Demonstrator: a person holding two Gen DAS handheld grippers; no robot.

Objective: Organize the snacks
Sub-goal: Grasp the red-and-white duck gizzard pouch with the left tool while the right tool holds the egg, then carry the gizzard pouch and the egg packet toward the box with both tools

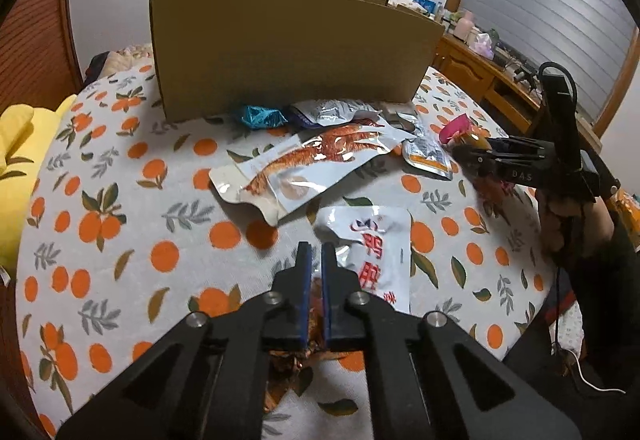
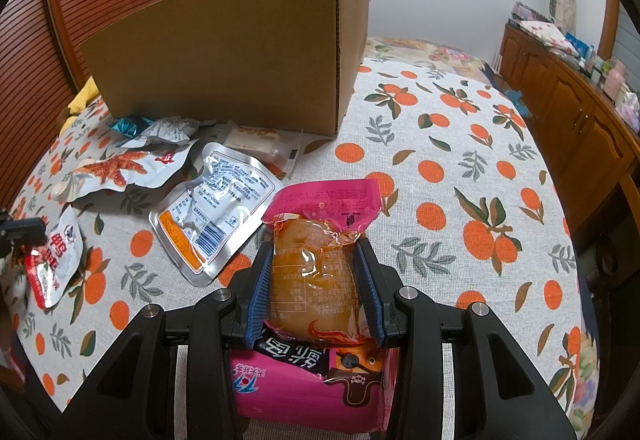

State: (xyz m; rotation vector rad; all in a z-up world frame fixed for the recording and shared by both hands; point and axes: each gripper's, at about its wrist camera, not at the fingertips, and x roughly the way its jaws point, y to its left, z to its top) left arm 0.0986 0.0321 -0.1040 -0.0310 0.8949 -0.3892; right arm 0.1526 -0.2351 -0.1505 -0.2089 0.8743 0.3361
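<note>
Hand-held gripper, left (image 1: 316,256), is clamping the white packet's (image 1: 374,252) near edge on the bench (image 1: 120,240); the right one (image 2: 316,260) is gripping a pink pouch (image 2: 320,240). Both need lifting into the box (image 1: 288,48) (open top, far side).

Orange-fruit-patterned tablecloth (image 2: 440,144), brown box (image 2: 224,52)

Cardboard box (image 1: 288,52) interior hidden; pink packet (image 2: 316,388) btm cut off.
</note>
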